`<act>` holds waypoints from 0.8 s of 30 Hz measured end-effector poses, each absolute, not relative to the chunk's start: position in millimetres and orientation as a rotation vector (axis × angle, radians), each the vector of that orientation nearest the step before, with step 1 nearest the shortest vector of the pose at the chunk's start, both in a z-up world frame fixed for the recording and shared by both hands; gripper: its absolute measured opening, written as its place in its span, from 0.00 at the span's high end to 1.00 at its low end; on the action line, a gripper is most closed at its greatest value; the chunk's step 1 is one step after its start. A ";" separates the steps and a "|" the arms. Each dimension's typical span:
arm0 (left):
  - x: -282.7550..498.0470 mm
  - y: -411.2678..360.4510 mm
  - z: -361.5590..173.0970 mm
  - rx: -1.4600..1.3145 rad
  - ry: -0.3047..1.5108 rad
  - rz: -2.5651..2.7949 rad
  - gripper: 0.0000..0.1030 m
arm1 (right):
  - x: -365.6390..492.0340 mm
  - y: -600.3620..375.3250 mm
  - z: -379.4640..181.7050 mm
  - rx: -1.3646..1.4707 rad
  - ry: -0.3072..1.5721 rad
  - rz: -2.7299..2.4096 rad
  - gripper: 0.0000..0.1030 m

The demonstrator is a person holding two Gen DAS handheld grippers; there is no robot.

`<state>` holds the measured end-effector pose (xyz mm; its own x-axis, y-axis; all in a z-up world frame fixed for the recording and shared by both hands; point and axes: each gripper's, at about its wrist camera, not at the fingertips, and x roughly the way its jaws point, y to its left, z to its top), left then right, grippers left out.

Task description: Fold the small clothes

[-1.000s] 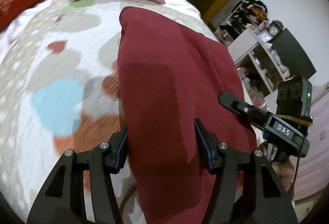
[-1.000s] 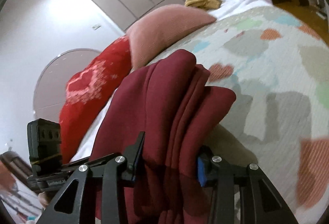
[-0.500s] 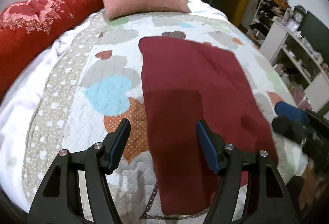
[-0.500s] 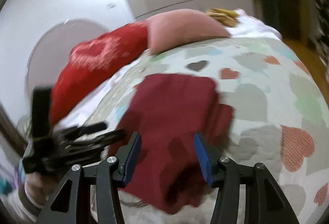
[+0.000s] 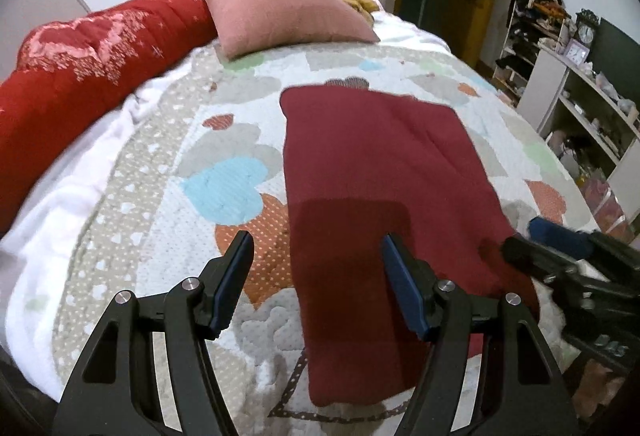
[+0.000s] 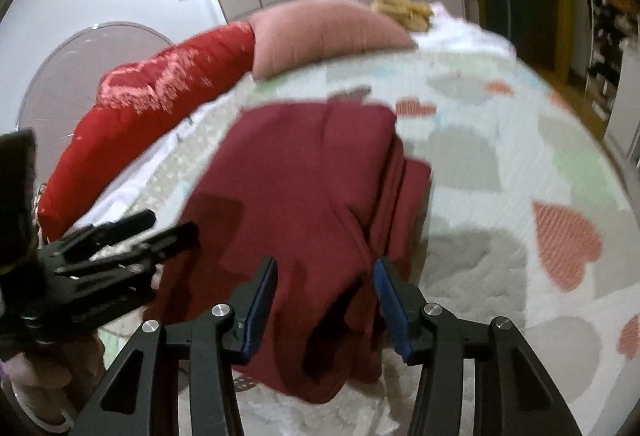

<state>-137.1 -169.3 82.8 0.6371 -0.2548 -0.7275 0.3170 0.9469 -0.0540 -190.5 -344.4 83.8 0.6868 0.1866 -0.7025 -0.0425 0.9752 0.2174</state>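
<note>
1. Both tongs have let go and pulled back since a second ago: then they were pinching the maroon garment and lifting it, now it lies flat on the bed.
2. Left tongs hang spread wide above the near end of the cloth, nothing between the blue pads, no contact that I can see.
3. Right tongs are released too, jaws apart, hovering over the garment's near edge; this view is blurred with motion.
4. The garment sits as a long rectangle on the heart-patterned quilt, running away toward the pink pillow and the red bolster, well short of both.
5. From the right wrist view, the right-hand side shows stacked layers, slightly stepped and not flush; the near corner droops toward the bed's edge.
6. My read: one fold is down, and another across its length looks likely.
7. Risks from here: a pinch that catches only the top layer would peel the stack open instead of folding it.
8. The stepped layers could slide further apart if dragged over the textured quilt.
9. That overhanging near end could slip off the mattress if nudged.
</note>
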 end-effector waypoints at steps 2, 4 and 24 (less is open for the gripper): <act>-144.1 -167.0 89.9 0.078 0.791 -0.324 0.35 | -199.4 -338.7 99.8 0.161 0.750 0.120 0.51; -150.4 -164.6 97.7 0.076 0.763 -0.320 0.35 | -209.5 -329.7 112.8 0.119 0.702 0.091 0.47; -183.1 -147.7 128.3 0.054 0.657 -0.299 0.35 | -237.4 -310.8 132.6 0.106 0.637 0.018 0.26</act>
